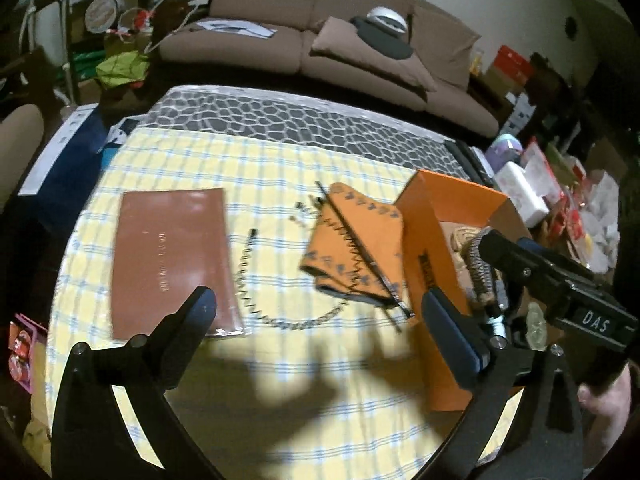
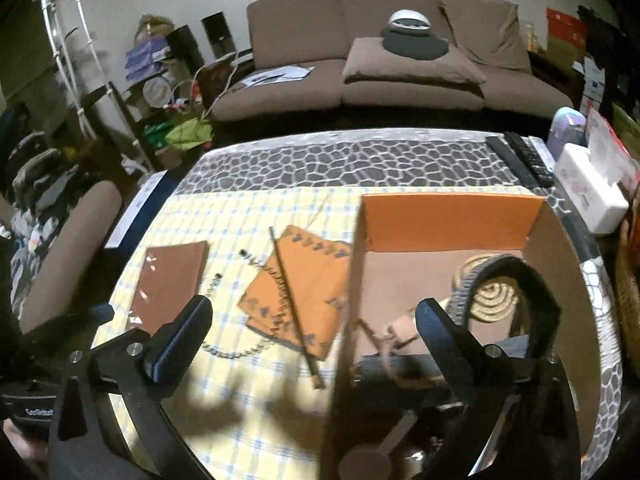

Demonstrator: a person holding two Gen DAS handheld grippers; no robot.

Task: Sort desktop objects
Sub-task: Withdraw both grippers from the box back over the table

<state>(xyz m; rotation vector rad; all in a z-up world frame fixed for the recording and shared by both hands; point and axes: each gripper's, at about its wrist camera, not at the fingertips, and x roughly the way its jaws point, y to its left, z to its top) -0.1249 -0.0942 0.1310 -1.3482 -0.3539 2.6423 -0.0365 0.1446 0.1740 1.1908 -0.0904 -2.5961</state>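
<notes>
A brown booklet [image 1: 172, 256] lies at the left of the yellow checked cloth [image 1: 280, 392]. To its right lie a beaded chain [image 1: 248, 276] and an orange patterned pouch [image 1: 352, 240] with a dark stick [image 1: 360, 248] across it. An orange box [image 1: 424, 216] stands on the right. My left gripper [image 1: 320, 320] hangs open above the cloth, with nothing between its fingers. My right gripper [image 2: 314, 320] is open and empty too, straddling the left wall of the orange box [image 2: 448, 220]. Inside are a coiled rope mat [image 2: 496, 300], a grey knitted band and a black strap [image 2: 532, 280].
Remote controls [image 2: 524, 156] and a white tissue box [image 2: 592, 192] sit at the table's far right, with a wicker basket [image 2: 628, 300] beside them. A blue box [image 1: 60, 156] stands off the left edge. A brown sofa [image 2: 400, 60] is behind the table.
</notes>
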